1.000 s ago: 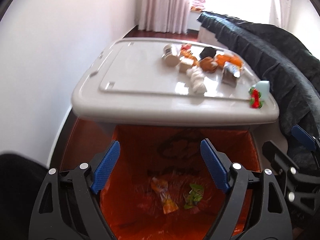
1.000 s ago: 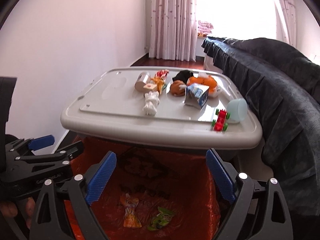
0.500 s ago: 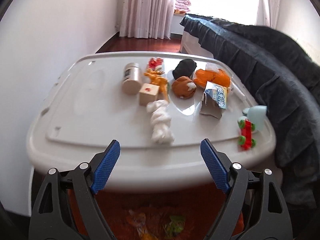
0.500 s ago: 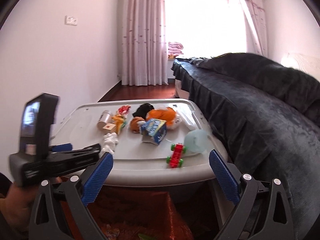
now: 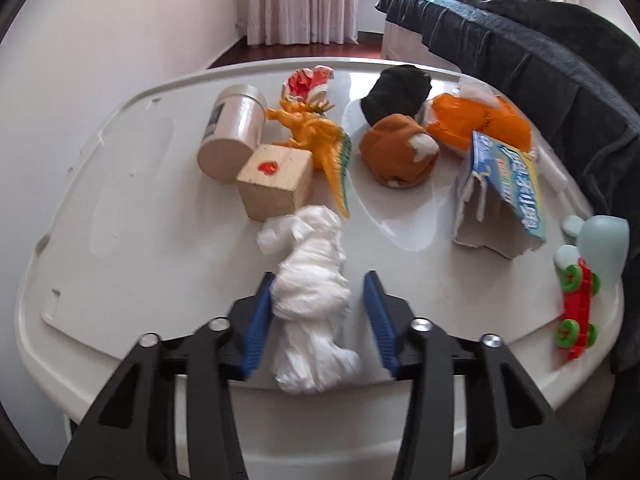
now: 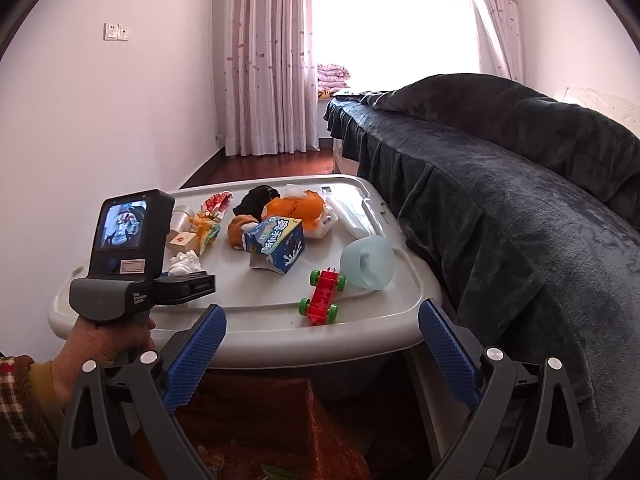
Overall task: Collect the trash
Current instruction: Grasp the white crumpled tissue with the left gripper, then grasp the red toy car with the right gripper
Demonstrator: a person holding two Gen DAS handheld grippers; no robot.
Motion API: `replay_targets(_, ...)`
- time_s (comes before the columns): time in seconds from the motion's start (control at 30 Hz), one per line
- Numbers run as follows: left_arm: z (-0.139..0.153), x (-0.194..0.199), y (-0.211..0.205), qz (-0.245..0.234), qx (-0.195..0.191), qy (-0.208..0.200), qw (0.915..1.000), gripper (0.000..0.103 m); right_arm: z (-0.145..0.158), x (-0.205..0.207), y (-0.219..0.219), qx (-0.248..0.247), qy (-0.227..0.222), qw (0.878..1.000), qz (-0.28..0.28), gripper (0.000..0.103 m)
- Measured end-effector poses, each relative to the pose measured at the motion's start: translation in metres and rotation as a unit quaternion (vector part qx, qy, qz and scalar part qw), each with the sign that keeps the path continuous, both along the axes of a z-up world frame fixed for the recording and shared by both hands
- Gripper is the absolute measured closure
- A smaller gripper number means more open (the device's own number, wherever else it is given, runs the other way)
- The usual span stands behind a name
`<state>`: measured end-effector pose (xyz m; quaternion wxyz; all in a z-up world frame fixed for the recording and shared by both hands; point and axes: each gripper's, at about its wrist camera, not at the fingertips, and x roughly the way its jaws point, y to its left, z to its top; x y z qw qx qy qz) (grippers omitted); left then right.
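A crumpled white tissue wad (image 5: 312, 288) lies near the front edge of the grey box lid (image 5: 120, 208). My left gripper (image 5: 318, 316) straddles the wad; its left blue pad touches it and a small gap shows at the right pad. The tissue also shows in the right wrist view (image 6: 185, 262). A torn blue milk carton (image 5: 500, 196), an orange plastic bag (image 5: 476, 120) and a red-white wrapper (image 5: 308, 80) lie farther back. My right gripper (image 6: 320, 354) is open and empty, held above the orange-lined bin (image 6: 272, 420) in front of the lid.
Toys share the lid: an orange dinosaur (image 5: 316, 136), a wooden block (image 5: 274, 184), a jar (image 5: 234, 132), a brown plush (image 5: 396, 152), a black item (image 5: 396, 92), a red toy car (image 5: 578, 312), a pale blue cup (image 5: 602, 252). A dark-covered bed (image 6: 500, 184) runs along the right.
My left gripper rose from over the bin, moved forward onto the lid and narrowed around the tissue wad. My right gripper lifted and pulled back, staying open.
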<state>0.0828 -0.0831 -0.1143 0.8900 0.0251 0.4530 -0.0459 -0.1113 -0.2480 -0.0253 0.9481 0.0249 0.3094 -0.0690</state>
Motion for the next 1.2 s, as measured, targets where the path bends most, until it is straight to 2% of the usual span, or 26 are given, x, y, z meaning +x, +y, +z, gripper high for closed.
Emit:
replay_targets(0.23, 0.007, -0.011, 0.02, -0.012, -0.023, -0.005, 0.9996, 0.073, -0.011, 0.026, 0.005, -0.002, 0.02, 1.0, -0.013, 0.008)
replay_targets(0.43, 0.029, -0.037, 0.04, -0.016, -0.034, -0.036, 0.9987, 0.073, -0.039, 0.076, 0.0, 0.027, 0.049, 0.997, -0.048, 0.008)
replay_targets(0.57, 0.044, -0.051, 0.047, -0.023, -0.045, -0.057, 0.9971, 0.073, -0.058, 0.108, 0.004, 0.015, 0.065, 0.996, -0.058, 0.008)
replay_targets(0.7, 0.05, -0.057, 0.052, -0.028, -0.052, -0.068, 0.996, 0.073, -0.072, 0.127, 0.003, -0.005, 0.077, 0.995, -0.065, 0.013)
replay_targets(0.77, 0.049, -0.056, 0.054, -0.027, -0.057, -0.066, 0.9958, 0.073, -0.079, 0.134, 0.001, -0.009, 0.087, 0.994, -0.067, 0.019)
replay_targets(0.83, 0.048, -0.056, 0.053, -0.027, -0.061, -0.063, 0.9957, 0.073, -0.087, 0.138, -0.005, -0.003, 0.099, 0.993, -0.071, 0.029)
replay_targets(0.97, 0.048, -0.057, 0.052, -0.031, -0.066, -0.062, 0.9954, 0.073, -0.097, 0.14, -0.011, 0.004, 0.112, 0.991, -0.07, 0.041)
replay_targets(1.07, 0.048, -0.058, 0.049, -0.036, -0.068, -0.063, 0.9951, 0.073, -0.098, 0.138, -0.011, 0.006, 0.11, 0.992, -0.058, 0.049)
replay_targets(1.13, 0.048, -0.059, 0.047, -0.038, -0.068, -0.062, 0.995, 0.073, -0.097, 0.139, -0.009, 0.01, 0.112, 0.993, -0.042, 0.062)
replay_targets(1.2, 0.047, -0.059, 0.047, -0.04, -0.071, -0.059, 0.9949, 0.073, -0.095, 0.14, -0.005, 0.007, 0.113, 0.993, -0.03, 0.065)
